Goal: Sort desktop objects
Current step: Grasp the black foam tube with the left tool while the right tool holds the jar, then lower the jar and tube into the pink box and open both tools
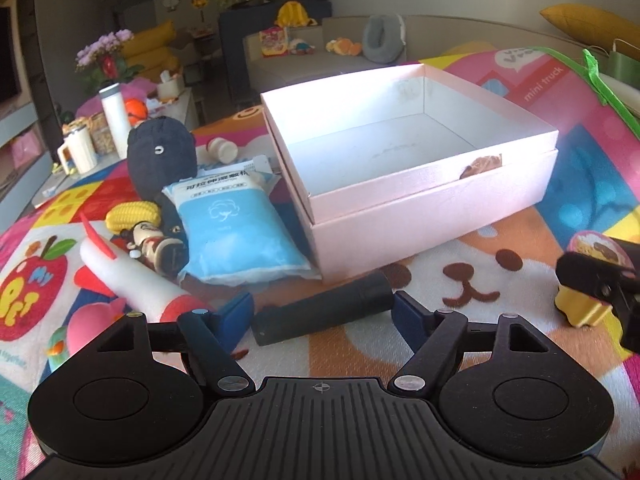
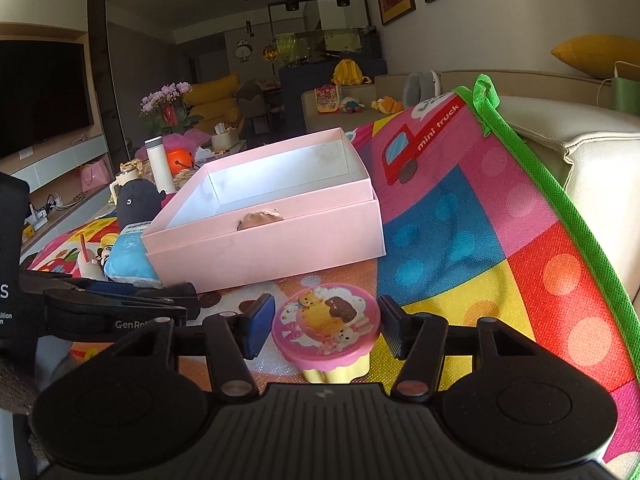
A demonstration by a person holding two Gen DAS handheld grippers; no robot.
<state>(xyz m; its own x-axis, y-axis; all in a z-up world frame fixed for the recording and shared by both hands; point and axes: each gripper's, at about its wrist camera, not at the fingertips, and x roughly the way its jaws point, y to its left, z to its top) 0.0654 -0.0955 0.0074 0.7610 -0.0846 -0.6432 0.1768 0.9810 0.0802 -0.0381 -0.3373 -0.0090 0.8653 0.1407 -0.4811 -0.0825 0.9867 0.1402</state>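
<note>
Left: our left gripper (image 1: 322, 312) straddles a black tube (image 1: 324, 310) lying on the play mat (image 1: 460, 320), pads apart, not pressing | Right: our right gripper (image 2: 326, 330) brackets a pink-lidded cup (image 2: 326, 332) (yellow fluted base), gaps either side | Box: pink box (image 1: 420, 216) open, just behind the tube
</note>
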